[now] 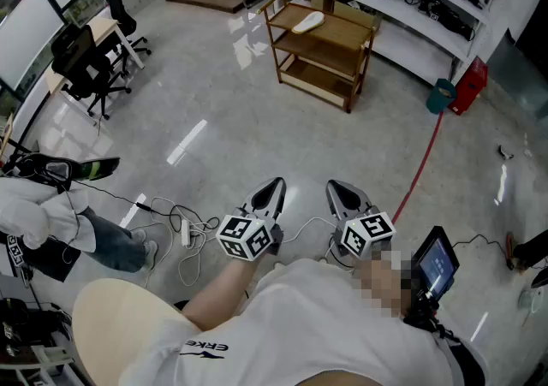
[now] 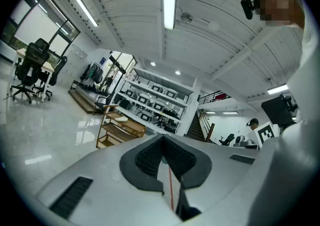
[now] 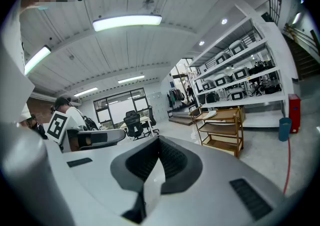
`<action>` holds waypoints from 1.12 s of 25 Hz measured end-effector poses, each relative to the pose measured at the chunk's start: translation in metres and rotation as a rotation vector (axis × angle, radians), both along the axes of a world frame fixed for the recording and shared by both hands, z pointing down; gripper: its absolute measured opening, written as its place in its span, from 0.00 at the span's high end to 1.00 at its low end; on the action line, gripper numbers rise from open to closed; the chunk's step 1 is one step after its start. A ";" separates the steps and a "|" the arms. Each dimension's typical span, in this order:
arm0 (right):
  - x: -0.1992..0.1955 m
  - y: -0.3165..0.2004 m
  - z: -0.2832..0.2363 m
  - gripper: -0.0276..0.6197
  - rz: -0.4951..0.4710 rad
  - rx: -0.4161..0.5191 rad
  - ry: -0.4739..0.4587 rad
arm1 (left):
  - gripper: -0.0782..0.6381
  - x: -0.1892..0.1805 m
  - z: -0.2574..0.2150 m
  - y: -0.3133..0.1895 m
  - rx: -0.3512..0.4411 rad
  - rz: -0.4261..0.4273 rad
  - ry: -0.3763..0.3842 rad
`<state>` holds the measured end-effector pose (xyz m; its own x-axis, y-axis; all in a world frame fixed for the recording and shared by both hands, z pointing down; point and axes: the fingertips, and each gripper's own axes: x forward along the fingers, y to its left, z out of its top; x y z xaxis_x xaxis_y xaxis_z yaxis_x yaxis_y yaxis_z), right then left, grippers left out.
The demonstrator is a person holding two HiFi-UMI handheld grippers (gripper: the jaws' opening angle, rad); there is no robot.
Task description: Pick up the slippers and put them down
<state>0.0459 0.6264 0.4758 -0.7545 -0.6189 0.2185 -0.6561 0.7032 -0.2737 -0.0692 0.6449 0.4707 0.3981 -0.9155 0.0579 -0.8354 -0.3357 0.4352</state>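
Slipper (image 1: pixel 308 22) lies atop rack (image 1: pixel 318 78); left gripper (image 1: pixel 277 182) and right gripper (image 1: pixel 333 187), well short of rack, jaws together, empty.

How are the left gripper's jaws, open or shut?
Shut. The left gripper has its jaws touching at the tips in the left gripper view, with nothing held between them.

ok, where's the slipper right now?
Head view, upper middle: the slipper lies on the top shelf of the wooden rack, toward its left end, just before the white wall shelving.
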 end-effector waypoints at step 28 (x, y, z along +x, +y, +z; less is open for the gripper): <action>-0.027 0.005 0.010 0.96 0.060 -0.019 -0.006 | 0.89 -0.031 0.014 -0.001 -0.027 0.042 0.046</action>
